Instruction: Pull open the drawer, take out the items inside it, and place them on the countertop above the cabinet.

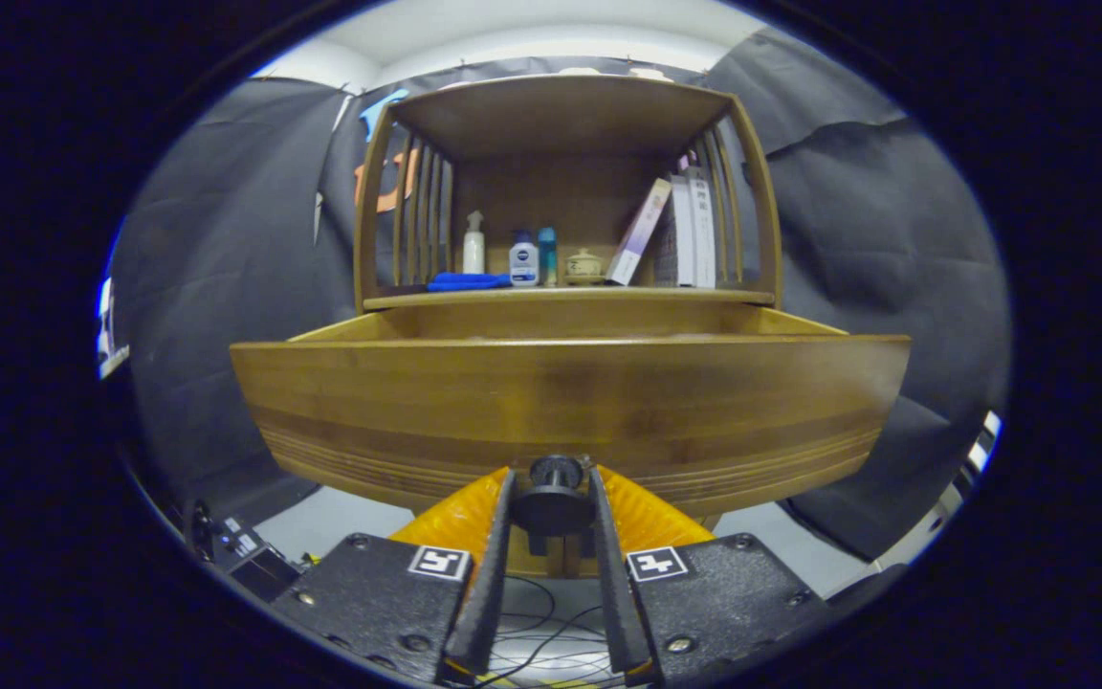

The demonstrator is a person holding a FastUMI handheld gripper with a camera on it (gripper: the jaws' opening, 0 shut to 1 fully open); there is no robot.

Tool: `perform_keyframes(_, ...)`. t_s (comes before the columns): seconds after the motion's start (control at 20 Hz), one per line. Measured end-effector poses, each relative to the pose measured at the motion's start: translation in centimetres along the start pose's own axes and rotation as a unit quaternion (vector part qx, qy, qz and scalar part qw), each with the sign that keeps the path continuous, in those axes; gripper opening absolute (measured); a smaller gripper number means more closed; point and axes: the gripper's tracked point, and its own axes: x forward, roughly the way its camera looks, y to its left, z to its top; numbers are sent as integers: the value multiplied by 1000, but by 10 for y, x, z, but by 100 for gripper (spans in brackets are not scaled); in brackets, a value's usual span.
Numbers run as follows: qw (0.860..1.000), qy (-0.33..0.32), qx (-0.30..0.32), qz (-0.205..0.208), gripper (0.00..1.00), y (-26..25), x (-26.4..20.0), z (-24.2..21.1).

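My gripper (553, 502) clamps the drawer (570, 402) knob (554, 498), drawer pulled out at 12 o'clock; next: release, reach inside.

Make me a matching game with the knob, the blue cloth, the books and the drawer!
Things:
1. knob
2. blue cloth
3. books
4. drawer

Places or states:
A. pulled out from the cabinet
B. lying flat on the shelf beside the bottles
C. clamped between the gripper fingers
D. standing at the shelf's far end from the cloth

Pairs: 1-C, 2-B, 3-D, 4-A
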Motion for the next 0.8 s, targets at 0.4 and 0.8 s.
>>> perform_keyframes(0.4, 996, -88, 1, 12, 100, -3, -16, 122)
perform_keyframes(0.8, 995, -100, 9, -4, 100, -18, 38, 246)
